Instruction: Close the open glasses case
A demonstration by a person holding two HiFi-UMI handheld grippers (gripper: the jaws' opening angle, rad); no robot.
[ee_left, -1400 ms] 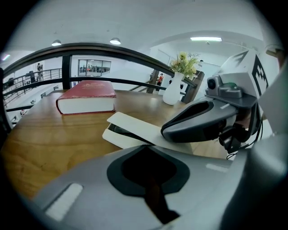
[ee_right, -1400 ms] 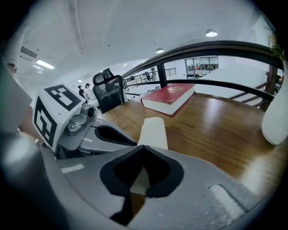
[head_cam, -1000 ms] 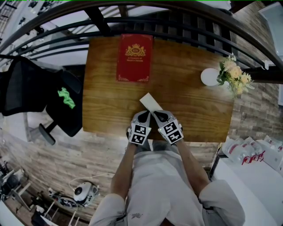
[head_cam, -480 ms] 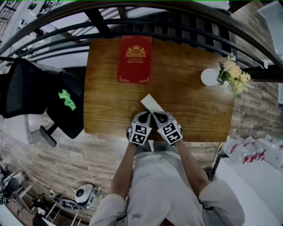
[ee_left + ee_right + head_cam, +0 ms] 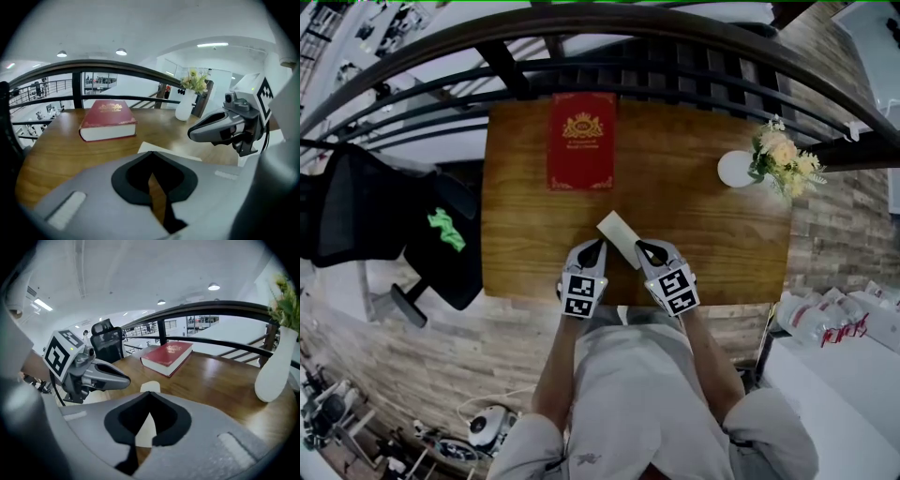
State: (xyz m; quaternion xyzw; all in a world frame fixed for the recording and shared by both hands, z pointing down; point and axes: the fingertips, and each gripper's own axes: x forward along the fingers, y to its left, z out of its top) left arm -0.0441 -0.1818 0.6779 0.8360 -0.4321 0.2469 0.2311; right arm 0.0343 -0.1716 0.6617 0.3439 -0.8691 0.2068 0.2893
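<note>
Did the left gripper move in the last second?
Yes: the left gripper slid left, away from the glasses case.

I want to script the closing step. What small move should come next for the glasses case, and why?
Probably open the right gripper and ease it forward onto the pale glasses case. Both it and the left gripper have their jaws together on nothing, tips just short of the case on either side. Whether the lid is up is unclear here.
</note>
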